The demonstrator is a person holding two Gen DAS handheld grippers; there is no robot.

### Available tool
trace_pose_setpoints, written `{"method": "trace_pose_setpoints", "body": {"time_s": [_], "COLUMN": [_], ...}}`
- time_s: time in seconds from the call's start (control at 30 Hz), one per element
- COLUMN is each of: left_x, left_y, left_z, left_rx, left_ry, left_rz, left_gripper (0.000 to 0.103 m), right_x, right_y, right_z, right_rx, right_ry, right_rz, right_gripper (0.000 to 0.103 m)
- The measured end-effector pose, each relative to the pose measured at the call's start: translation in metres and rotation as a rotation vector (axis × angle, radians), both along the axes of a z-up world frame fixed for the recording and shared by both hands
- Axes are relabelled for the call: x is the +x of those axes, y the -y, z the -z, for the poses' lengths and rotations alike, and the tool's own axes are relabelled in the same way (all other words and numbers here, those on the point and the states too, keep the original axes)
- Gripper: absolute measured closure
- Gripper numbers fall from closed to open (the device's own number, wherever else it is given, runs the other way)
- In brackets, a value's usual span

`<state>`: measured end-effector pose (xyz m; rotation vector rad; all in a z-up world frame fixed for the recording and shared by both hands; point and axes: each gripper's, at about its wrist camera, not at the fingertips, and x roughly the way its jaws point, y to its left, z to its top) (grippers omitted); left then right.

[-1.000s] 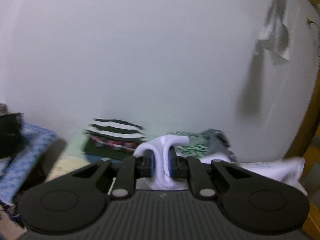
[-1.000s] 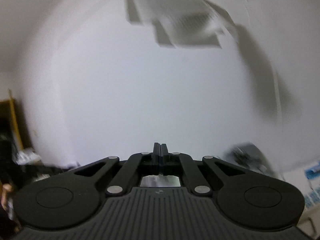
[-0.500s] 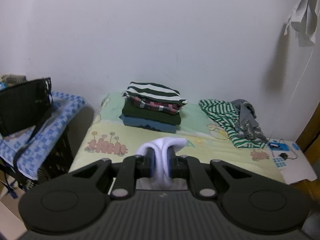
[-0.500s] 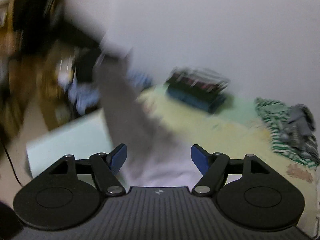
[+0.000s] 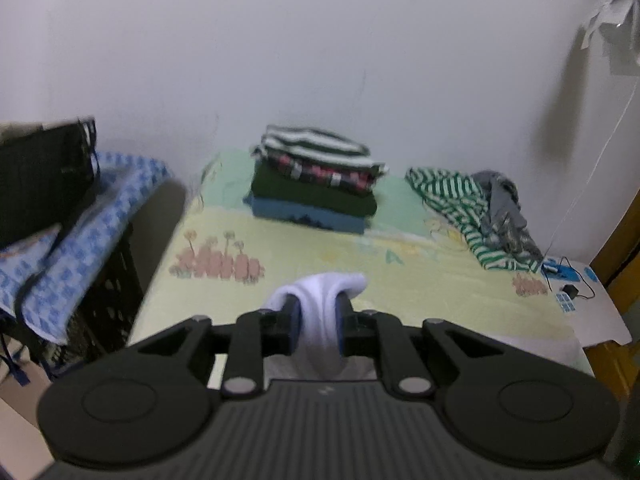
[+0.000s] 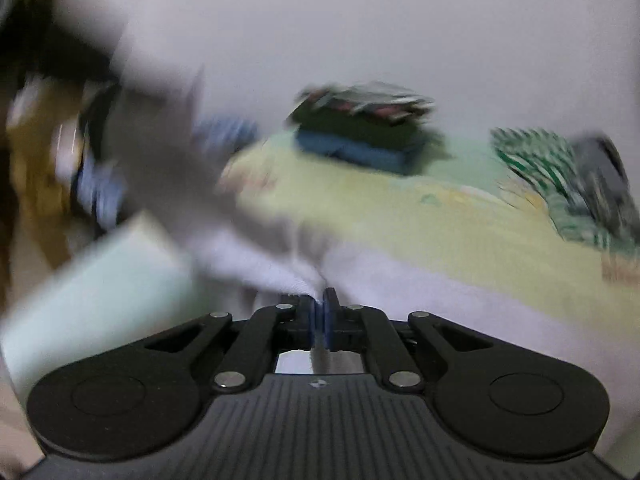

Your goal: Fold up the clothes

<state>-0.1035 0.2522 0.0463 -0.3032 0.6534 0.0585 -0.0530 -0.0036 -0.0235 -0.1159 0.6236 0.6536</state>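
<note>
Left wrist: left gripper [image 5: 316, 316] and right gripper [image 6: 319, 312] both pinch white cloth [image 5: 322, 300] – spreading step – next, lay it flat on bed [image 5: 420, 280].

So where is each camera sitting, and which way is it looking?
Left wrist view: sits on the left tool, looks forward over the bed toward the wall; the tool's black fingers show, shut on a white garment.
Right wrist view: sits on the right tool, faces the same bed, blurred; its fingers pinch the white garment.
Both share: the folded stack, the green striped pile, the wall.
</note>
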Motion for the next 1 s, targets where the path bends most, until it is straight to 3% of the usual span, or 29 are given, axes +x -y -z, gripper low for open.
{"method": "trace_pose_setpoints", "body": {"time_s": [0.1,0.23,0.4,0.47,0.7,0.87,0.9,0.97,1.0], "left_x": [0.014,0.023,0.018,0.016,0.039,0.068,0.077,0.097,0.106], "left_y": [0.003,0.017,0.026,0.029,0.086,0.135,0.145,0.165,0.171], "left_z": [0.012,0.019,0.03,0.034,0.069,0.087,0.091,0.098,0.102], "left_rx": [-0.03,0.004,0.016,0.02,-0.029,-0.045,-0.021,0.042,0.069], "left_ry": [-0.026,-0.029,-0.012,-0.005,-0.078,-0.111,-0.118,-0.14,-0.155], "left_rz": [0.015,0.024,0.028,0.029,0.111,0.204,0.218,0.228,0.222], "left_gripper": [0.083,0.054,0.025,0.008,0.006,0.003,0.003,0.003,0.005], "right_x": [0.035,0.091,0.138,0.164,0.236,0.278,0.28,0.284,0.28], "right_y": [0.034,0.073,0.094,0.104,0.133,0.134,0.137,0.142,0.15], "right_z": [-0.012,-0.019,-0.019,-0.019,-0.016,0.019,0.026,0.039,0.039], "right_rx": [0.1,0.157,0.204,0.219,0.258,0.12,0.086,0.019,0.021], "right_ry": [-0.044,-0.073,-0.087,-0.105,-0.117,-0.153,-0.16,-0.174,-0.185], "right_rz": [0.106,0.239,0.337,0.363,0.479,0.529,0.533,0.542,0.548], "right_gripper": [0.1,0.1,0.1,0.1,0.1,0.097,0.095,0.074,0.069]}}
